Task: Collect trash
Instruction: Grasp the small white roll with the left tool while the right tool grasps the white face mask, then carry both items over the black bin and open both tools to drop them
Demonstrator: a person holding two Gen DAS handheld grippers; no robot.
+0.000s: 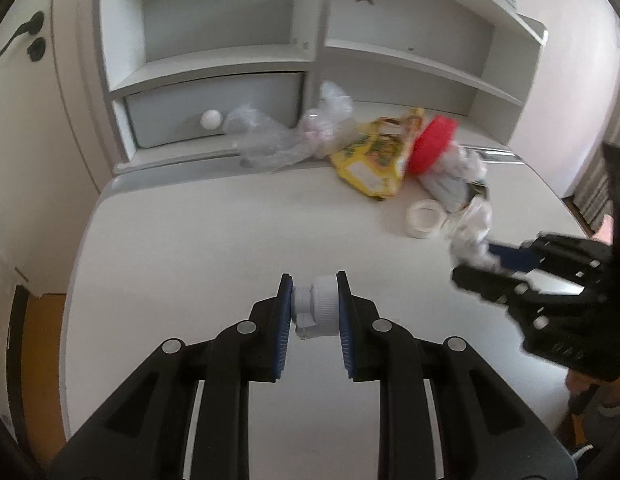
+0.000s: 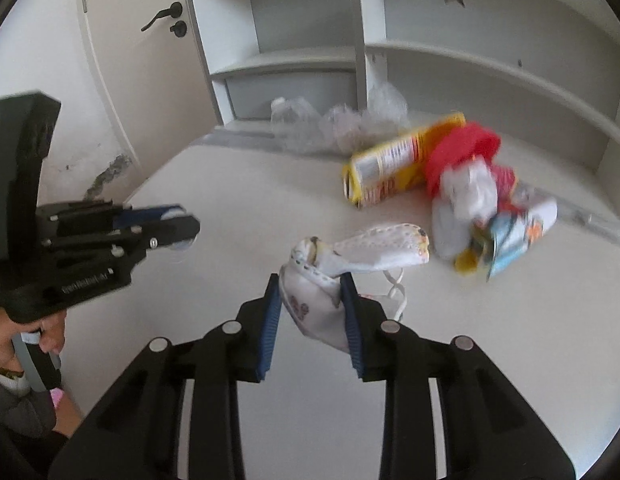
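The left gripper (image 1: 314, 308) is clamped on a small white cap (image 1: 324, 306) above the white desk (image 1: 213, 232). The right gripper (image 2: 312, 312) pinches a crumpled white wrapper (image 2: 322, 304). Behind, a yellow packet (image 2: 390, 168), open-ended with contents not visible, lies beside a red lid (image 2: 462, 148) and clear plastic bags (image 1: 269, 140).

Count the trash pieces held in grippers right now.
2. A white plastic screw cap sits clamped in the left gripper; a crumpled white face mask in the right gripper. Other trash lies loose on the desk.
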